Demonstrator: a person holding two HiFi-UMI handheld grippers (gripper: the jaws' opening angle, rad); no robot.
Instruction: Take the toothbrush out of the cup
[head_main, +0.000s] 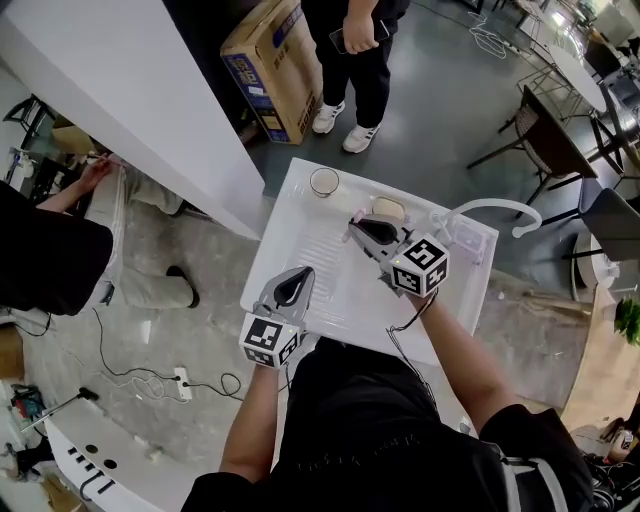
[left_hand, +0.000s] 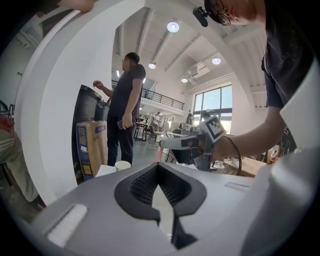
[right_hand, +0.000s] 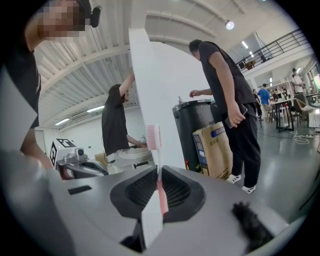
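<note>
A white paper cup (head_main: 323, 182) stands at the far edge of the white countertop (head_main: 300, 235), and it also shows in the left gripper view (left_hand: 122, 165). My right gripper (head_main: 353, 228) hovers to the right of the cup and nearer me, shut on a pink and white toothbrush (right_hand: 154, 150). The brush head sticks up past the jaws, clear of the cup. My left gripper (head_main: 302, 273) is over the near part of the countertop, jaws together with nothing between them (left_hand: 159, 166). It faces the right gripper (left_hand: 186, 144).
A cream oval object (head_main: 388, 210) and a white curved faucet (head_main: 495, 208) sit at the far right of the countertop. A person (head_main: 355, 60) stands beyond it beside a cardboard box (head_main: 270, 65). A white wall (head_main: 130, 90) runs along the left, with another person (head_main: 50, 255) there.
</note>
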